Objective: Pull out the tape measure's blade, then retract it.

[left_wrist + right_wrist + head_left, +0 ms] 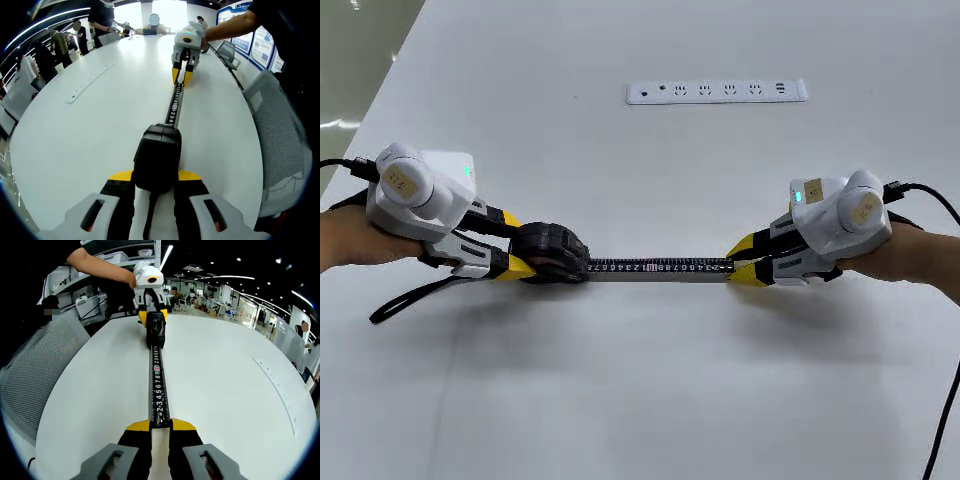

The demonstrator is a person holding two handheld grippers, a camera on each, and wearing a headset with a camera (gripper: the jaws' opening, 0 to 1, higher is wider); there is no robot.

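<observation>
In the head view, a black wrist strap point(408, 299) trails on the white counter point(640, 390) at the left edge of the frame. Just right of it, the left gripper point(515, 243) lies low over the counter, its yellow-tipped fingers clenched on either side of the black tape measure case point(552, 253), which rests on the counter left of centre. From the case the blade point(660, 267) runs flat to the right across the middle of the frame, its numbers facing up. At its far end the right gripper point(744, 261) has its fingers closed on the blade's tip, right of centre. A white power strip point(717, 91) lies well apart from all this, in the upper middle of the frame.

In the left gripper view the case sits between the two fingers at lower centre. In the right gripper view the blade's end is pinched between the fingers at the bottom.
</observation>
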